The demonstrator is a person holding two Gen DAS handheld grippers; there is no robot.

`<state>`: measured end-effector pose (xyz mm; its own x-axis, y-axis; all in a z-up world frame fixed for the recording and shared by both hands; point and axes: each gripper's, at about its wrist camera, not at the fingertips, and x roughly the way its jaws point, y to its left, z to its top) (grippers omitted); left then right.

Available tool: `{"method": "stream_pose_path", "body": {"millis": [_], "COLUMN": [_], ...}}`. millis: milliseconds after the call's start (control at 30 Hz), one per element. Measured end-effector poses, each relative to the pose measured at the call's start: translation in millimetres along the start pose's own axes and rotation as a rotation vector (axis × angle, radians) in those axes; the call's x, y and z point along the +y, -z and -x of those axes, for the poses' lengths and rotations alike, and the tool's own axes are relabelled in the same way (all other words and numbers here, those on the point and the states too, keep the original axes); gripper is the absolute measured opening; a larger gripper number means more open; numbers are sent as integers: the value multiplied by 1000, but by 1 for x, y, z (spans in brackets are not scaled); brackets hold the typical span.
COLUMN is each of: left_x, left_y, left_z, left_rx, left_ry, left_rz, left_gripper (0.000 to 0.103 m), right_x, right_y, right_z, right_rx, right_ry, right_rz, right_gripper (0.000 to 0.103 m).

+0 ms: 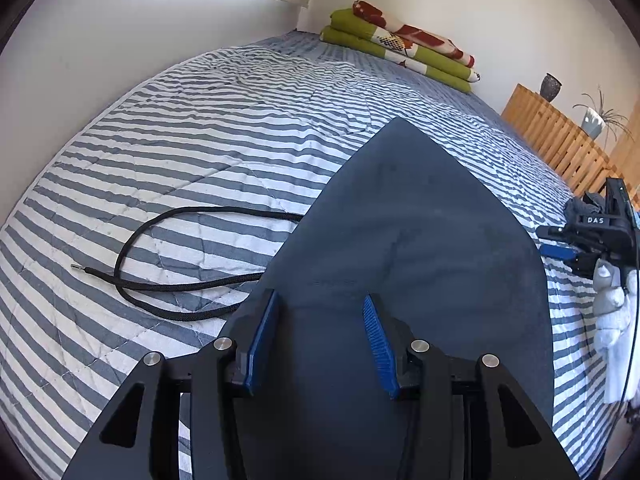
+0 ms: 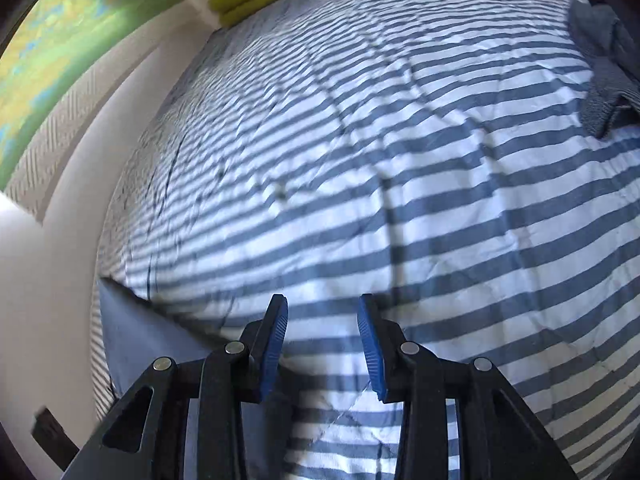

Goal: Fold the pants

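Observation:
Dark navy pants lie flat on the striped bed cover, tapering to a point towards the far side. Their black drawstring loops out over the cover to the left. My left gripper hovers open over the near part of the pants, and its blue pads press on nothing. My right gripper is open above bare striped cover, just right of the pants' edge. In the left wrist view the right gripper shows at the far right, held by a white-gloved hand.
Folded green, red and white blankets are stacked at the far end of the bed against the wall. A crumpled grey-blue cloth lies on the cover at the right. A wooden slatted unit with a vase and a plant stands beyond the bed.

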<state>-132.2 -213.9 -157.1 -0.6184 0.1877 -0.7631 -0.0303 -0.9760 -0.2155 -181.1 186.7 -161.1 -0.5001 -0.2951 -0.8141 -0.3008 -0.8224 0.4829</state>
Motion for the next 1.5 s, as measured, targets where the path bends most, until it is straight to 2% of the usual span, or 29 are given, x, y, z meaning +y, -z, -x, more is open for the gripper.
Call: {"method": "stream_pose_path", "body": {"millis": [67, 133, 233, 333, 467, 533, 600, 667, 733, 800, 833, 900, 1000, 1100, 1167, 1233, 1367, 1433, 1500], "left_x": [1, 0, 1, 3, 5, 9, 16, 23, 31, 40, 45, 53, 58, 62, 64, 65, 55, 46, 43], "left_y": [-1, -2, -4, -4, -2, 0, 0, -2, -4, -6, -7, -7, -4, 0, 10, 26, 57, 66, 68], "left_z": [2, 6, 12, 21, 27, 29, 30, 33, 33, 36, 36, 34, 33, 41, 52, 67, 89, 86, 78], "left_rx": [2, -4, -15, -31, -30, -24, -20, -15, -14, -17, -14, 1, 11, -2, -15, -18, -19, -3, 31], "left_ry": [2, 2, 11, 22, 16, 12, 20, 42, 50, 67, 98, 141, 128, 121, 99, 110, 138, 131, 141], "left_rz": [4, 3, 8, 16, 7, 10, 31, 56, 82, 141, 174, 222, 246, 267, 290, 320, 347, 347, 343], "left_gripper": [48, 48, 48, 48, 48, 48, 48, 50, 61, 68, 68, 68, 69, 69, 69, 69, 69, 69, 69], "right_x": [-2, 3, 14, 43, 89, 102, 97, 85, 75, 62, 56, 42, 18, 10, 19, 32, 69, 83, 88], "right_y": [2, 19, 67, 128, 209, 245, 263, 257, 243, 224, 213, 192, 174, 165, 156, 144, 120, 112, 102], "right_z": [9, 20, 38, 48, 53, 47, 44, 48, 57, 66, 67, 63, 48, 44, 50, 58, 76, 74, 67], "right_rx": [23, 50, 96, 119, 101, 171, 224, 243, 212, 152, 140, 164, 209, 196, 161, 107, 1, -24, 4], "right_ry": [-61, -54, -138, -163, -131, -105, -65, -73, -72, -47, -45, -92, -139, -146, -136, -130, -110, -67, -8], "right_rz": [9, 52, 115, 238, 492, 621, 653, 604, 544, 472, 435, 336, 175, 122, 165, 248, 532, 634, 671], "right_gripper": [35, 35, 35, 35, 35, 35, 35, 35, 38, 51, 57, 58, 58, 58, 58, 58, 58, 58, 57]}}
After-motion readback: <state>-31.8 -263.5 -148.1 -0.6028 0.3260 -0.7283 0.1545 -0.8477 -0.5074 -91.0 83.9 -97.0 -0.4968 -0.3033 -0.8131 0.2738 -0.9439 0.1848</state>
